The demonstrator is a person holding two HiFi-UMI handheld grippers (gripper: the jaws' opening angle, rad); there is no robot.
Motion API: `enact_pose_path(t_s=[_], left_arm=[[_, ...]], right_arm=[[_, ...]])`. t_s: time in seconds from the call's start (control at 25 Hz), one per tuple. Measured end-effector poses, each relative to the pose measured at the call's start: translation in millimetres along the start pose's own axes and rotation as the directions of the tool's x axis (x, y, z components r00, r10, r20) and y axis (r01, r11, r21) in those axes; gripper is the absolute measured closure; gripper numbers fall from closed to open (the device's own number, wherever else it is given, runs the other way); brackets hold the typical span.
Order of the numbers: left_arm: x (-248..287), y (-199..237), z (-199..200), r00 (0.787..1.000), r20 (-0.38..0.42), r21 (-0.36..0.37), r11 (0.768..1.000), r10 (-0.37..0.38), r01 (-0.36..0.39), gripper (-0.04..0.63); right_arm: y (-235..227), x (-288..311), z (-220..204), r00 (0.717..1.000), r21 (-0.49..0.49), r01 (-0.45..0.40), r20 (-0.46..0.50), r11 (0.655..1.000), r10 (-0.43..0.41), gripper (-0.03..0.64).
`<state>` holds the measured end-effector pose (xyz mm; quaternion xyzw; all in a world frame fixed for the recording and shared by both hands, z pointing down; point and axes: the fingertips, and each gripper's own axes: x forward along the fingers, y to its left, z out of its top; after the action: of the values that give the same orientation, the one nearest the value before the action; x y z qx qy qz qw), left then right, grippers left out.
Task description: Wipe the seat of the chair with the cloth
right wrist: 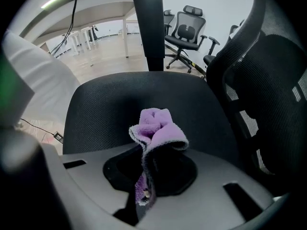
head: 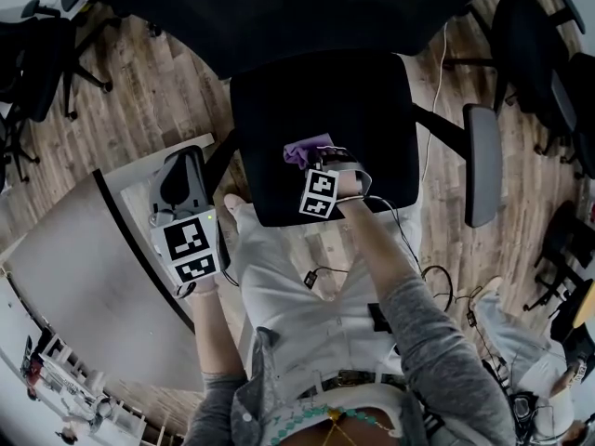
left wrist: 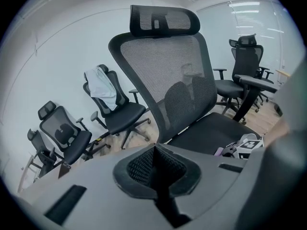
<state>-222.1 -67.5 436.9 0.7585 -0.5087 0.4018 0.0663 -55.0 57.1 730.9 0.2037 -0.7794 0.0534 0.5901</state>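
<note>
The left gripper (left wrist: 156, 152) hangs off the chair's left side, by the edge of the grey table (head: 84, 277). Its jaws are pressed together on nothing, so it has no part in the wiping for now. To its right the black seat (head: 325, 110) lies flat and bare. The right gripper (right wrist: 147, 169) sits low over the seat's front part, nearest the person, and its jaws are clamped on the purple cloth (right wrist: 156, 131), which bunches up out of them in a folded wad. From that wad most of the seat stretches ahead, away from the person, with the mesh backrest (right wrist: 268, 90) rising on the right of the right gripper view. I cannot tell whether the cloth presses on the seat fabric or hangs just above it. The right hand is plainly the nearer one, and I judge the stroke should run forward across the pad towards the backrest.
</note>
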Motion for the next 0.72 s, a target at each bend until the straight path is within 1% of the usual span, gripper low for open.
enact_pose_path(t_s=[0.24,0.72], left_arm=[[-2.1,-1.4,2.1,1.000,-0.003,0.016,1.000,0.013,-0.013,0.586],[-2.0,-2.1,0.4,1.000,-0.002,0.010,1.000,0.009,-0.009,0.586]], right_arm=[[-4.6,-6.0,-23.7,1.000,0.008,0.010,-0.027,1.000,-0.010,0.569],[-12.2,-14.2,-67.6,0.996,0.018,0.031,-0.085,0.999,-0.030,0.569]])
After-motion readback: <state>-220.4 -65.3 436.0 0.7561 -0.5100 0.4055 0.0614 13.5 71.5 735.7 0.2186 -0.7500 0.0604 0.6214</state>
